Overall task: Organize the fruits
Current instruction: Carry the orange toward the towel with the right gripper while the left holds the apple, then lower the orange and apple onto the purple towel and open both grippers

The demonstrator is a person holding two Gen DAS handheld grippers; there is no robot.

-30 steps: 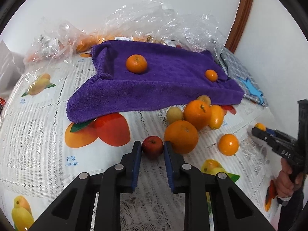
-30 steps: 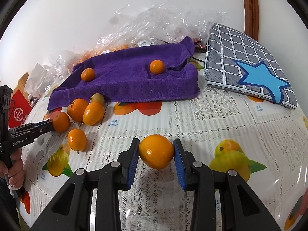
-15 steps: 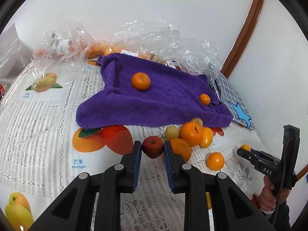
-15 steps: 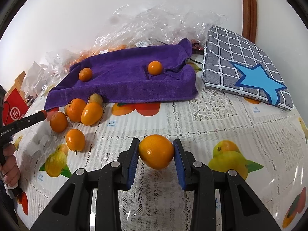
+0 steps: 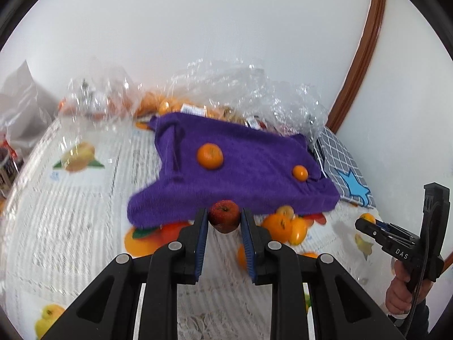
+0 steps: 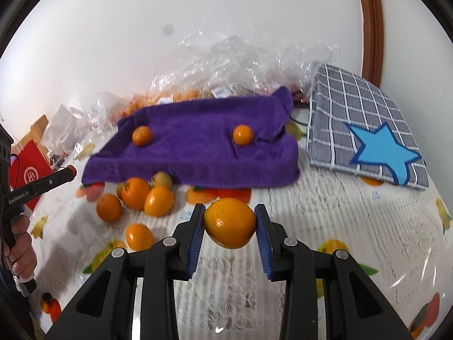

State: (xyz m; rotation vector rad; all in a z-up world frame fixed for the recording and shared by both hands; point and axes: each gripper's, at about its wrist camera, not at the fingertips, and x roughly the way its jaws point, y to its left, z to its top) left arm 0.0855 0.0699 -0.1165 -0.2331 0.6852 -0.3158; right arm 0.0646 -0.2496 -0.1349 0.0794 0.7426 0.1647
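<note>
A bench point(image 6: 354, 226) with a fruit-print cover fills both views. A purple towel point(image 6: 198, 147) lies across mid-frame, long axis left to right, carrying two small oranges. At lower centre the right gripper point(image 6: 230, 223) clamps an orange point(image 6: 230, 222), its long axis level. The left gripper point(image 5: 224, 218) clamps a small red apple point(image 5: 224, 215), stem end up.

Two oranges point(image 6: 141, 135) on towel point(image 6: 192, 153) beyond right gripper point(image 6: 229, 221); four loose oranges point(image 6: 136, 189) leftward, maybe five; one held orange point(image 6: 230, 226); one apple point(image 5: 225, 216).

"DAS", "GenRobot.AI" on gripper point(image 5: 400, 250) handles
</note>
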